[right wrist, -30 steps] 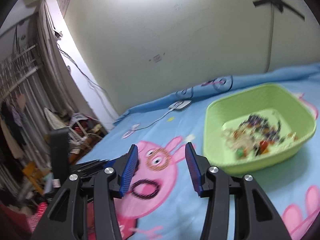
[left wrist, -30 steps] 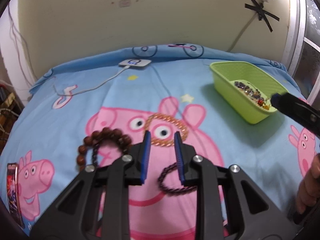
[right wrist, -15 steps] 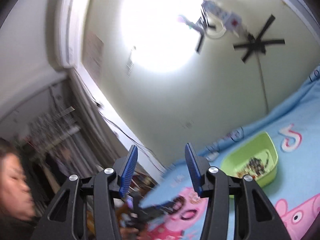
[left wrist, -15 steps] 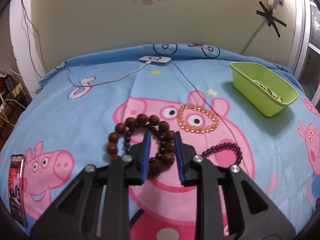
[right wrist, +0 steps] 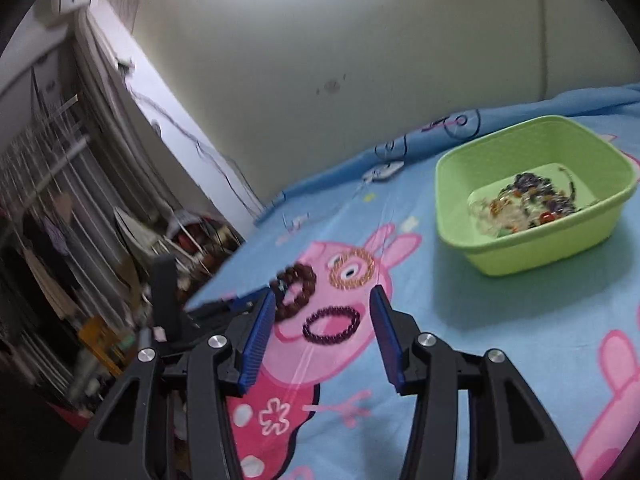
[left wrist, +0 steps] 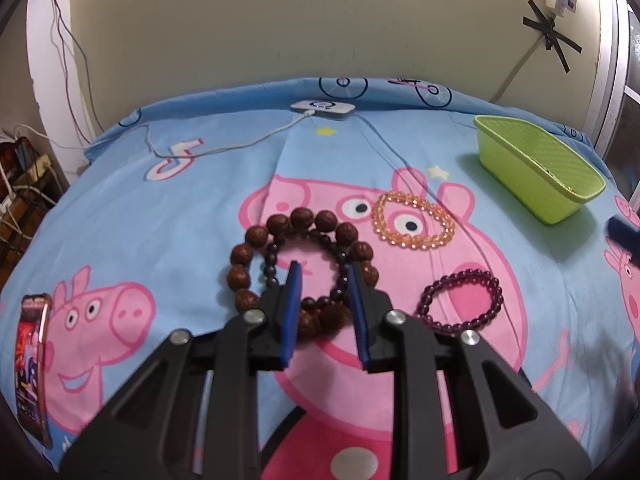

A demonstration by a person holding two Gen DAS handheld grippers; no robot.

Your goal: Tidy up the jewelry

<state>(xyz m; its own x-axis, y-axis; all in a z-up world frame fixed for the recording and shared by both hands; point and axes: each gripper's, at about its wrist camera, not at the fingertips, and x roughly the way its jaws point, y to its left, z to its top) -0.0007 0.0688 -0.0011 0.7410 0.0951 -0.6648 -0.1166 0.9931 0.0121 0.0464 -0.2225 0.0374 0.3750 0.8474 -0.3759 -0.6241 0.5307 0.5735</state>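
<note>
Two bracelets lie stacked on the cartoon-pig bedsheet: one of large brown wooden beads (left wrist: 256,236), and inside it one of small black beads (left wrist: 272,260). My left gripper (left wrist: 323,276) hovers over their near side, open, its blue pads straddling the beads without pressing on them. To the right lie an amber bead bracelet (left wrist: 416,245) and a purple one (left wrist: 498,296). My right gripper (right wrist: 322,296) is open and empty above the sheet, with the purple bracelet (right wrist: 328,340) beyond its tips. The green basket (right wrist: 520,248) at the right holds a heap of jewelry (right wrist: 524,200).
A phone (left wrist: 32,364) lies at the bed's left edge. A white charger with its cable (left wrist: 322,110) sits by the far wall. Clutter and hanging clothes (right wrist: 80,280) stand beside the bed on the left. The green basket (left wrist: 532,164) is at the far right.
My left gripper shifted left from above the purple bracelet to above the brown and black ones. My right gripper swung up toward the ceiling, then came back down over the sheet.
</note>
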